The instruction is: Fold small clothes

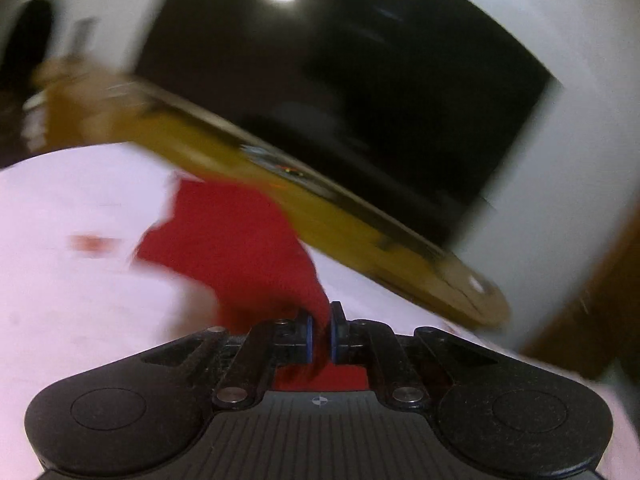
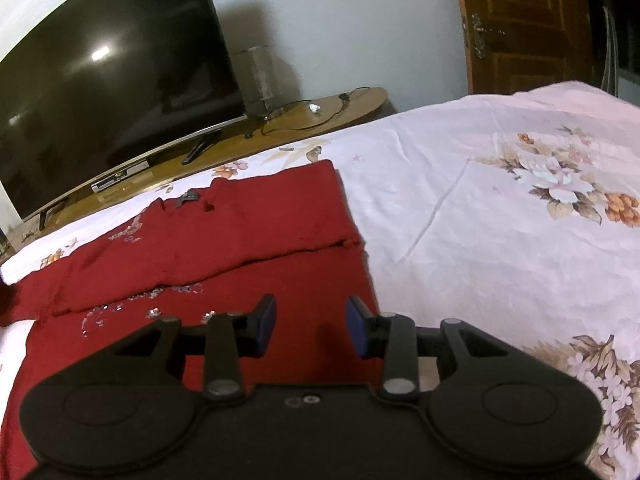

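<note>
Left gripper (image 1: 321,330): blue-padded fingers drawn together, pinching a bunched fold of the red garment (image 1: 236,240); cloth rises from the bed sheet (image 1: 80,200) to the pads. Left wrist view is motion-blurred, so the exact part of the garment held cannot be told. Right gripper (image 2: 311,326): fingers spread apart, holding nothing, hanging over the garment's right edge. In the right wrist view the red garment (image 2: 224,236) lies flat on the floral bed sheet (image 2: 500,216), toward the bed's far left side, one layer folded over another with a raised seam across it; silver sequin decoration shows near the fingers. Beyond the far edge of the bed: a dark television (image 2: 104,92) on a wooden stand (image 2: 312,114), a cable on the stand, and a wooden door (image 2: 524,24) at the far right.
</note>
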### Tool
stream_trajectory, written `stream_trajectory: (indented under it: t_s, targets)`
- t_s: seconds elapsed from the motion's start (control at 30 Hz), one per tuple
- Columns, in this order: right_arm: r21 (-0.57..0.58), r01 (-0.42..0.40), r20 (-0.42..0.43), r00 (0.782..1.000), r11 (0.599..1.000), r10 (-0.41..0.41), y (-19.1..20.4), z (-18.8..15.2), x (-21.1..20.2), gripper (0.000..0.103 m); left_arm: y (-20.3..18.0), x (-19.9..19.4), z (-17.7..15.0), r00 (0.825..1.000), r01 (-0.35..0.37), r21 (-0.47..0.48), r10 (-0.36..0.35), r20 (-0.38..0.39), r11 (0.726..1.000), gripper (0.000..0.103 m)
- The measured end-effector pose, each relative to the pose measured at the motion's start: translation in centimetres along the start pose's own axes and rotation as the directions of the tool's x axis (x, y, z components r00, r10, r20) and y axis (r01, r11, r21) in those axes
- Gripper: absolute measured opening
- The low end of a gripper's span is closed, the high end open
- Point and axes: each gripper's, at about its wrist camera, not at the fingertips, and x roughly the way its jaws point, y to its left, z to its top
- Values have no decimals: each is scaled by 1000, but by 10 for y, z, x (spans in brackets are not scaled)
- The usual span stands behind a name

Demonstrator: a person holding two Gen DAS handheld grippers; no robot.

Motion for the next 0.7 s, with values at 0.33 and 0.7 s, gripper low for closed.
stream_trajectory:
  t_s: [0.33, 0.7]
  targets:
    - [9, -12, 14, 1000, 1000, 12, -28, 5, -9, 38, -187, 72, -105, 969, 122, 314, -45, -241, 941, 7]
    - [61, -16, -7, 1000, 998, 17, -73, 6, -7, 42, -271, 90, -160, 964, 66, 501, 75, -255, 863, 8]
